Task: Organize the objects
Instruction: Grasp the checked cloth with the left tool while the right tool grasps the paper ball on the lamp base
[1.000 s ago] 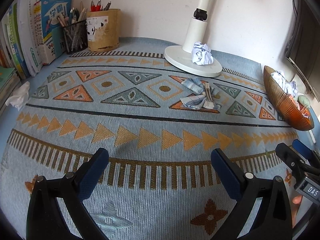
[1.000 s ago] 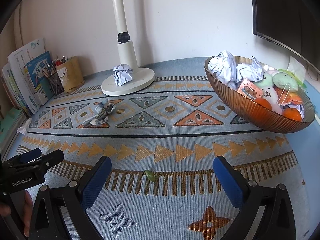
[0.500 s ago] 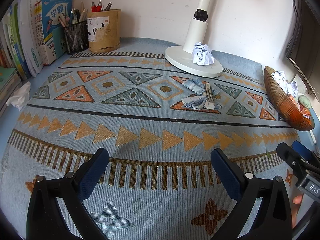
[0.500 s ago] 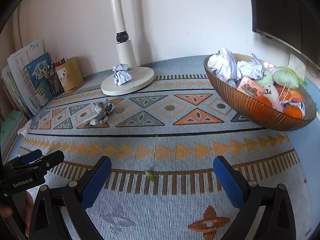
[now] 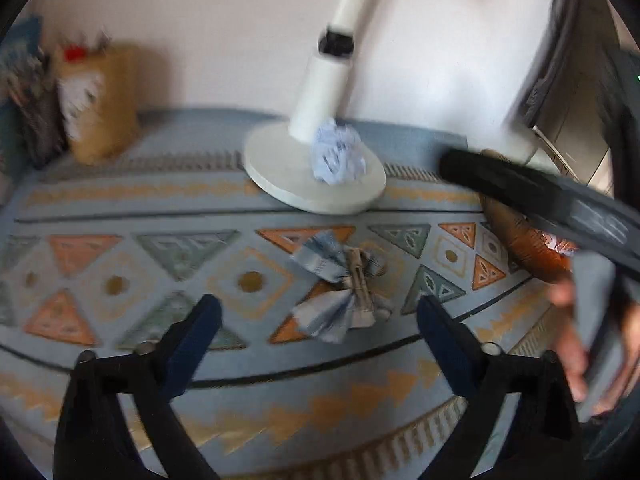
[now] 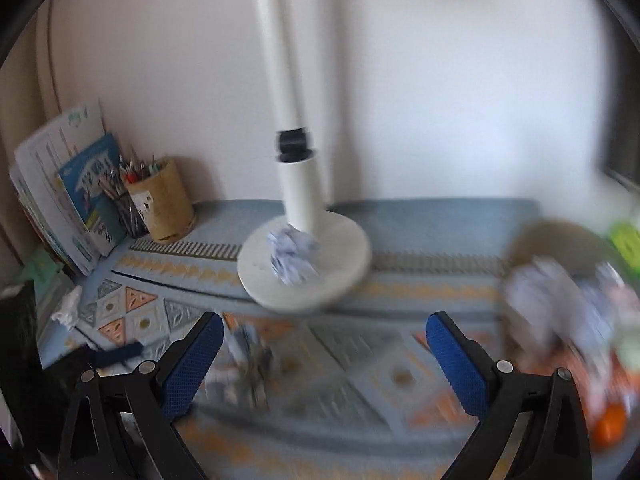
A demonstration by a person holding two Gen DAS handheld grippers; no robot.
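A crumpled paper ball (image 5: 339,155) lies on the white lamp base (image 5: 280,176); it also shows in the right wrist view (image 6: 292,255). A plaid cloth bow with a clip (image 5: 343,288) lies on the patterned mat just ahead of my left gripper (image 5: 318,330), which is open and empty. My right gripper (image 6: 324,354) is open and empty, low over the mat in front of the lamp base (image 6: 340,268). The bow (image 6: 250,354) is blurred by its left finger. The right gripper's body crosses the left wrist view (image 5: 540,196).
An orange-brown bowl (image 5: 520,240) with paper balls and toys stands at the right; it also shows blurred in the right wrist view (image 6: 568,312). A brown pen holder (image 6: 162,204), a mesh pen cup and books (image 6: 68,200) stand at the back left. A tissue (image 6: 68,306) lies at the left.
Both grippers have moved forward over the mat toward the lamp base and the bow. Both views are now motion-blurred. Both stay open.
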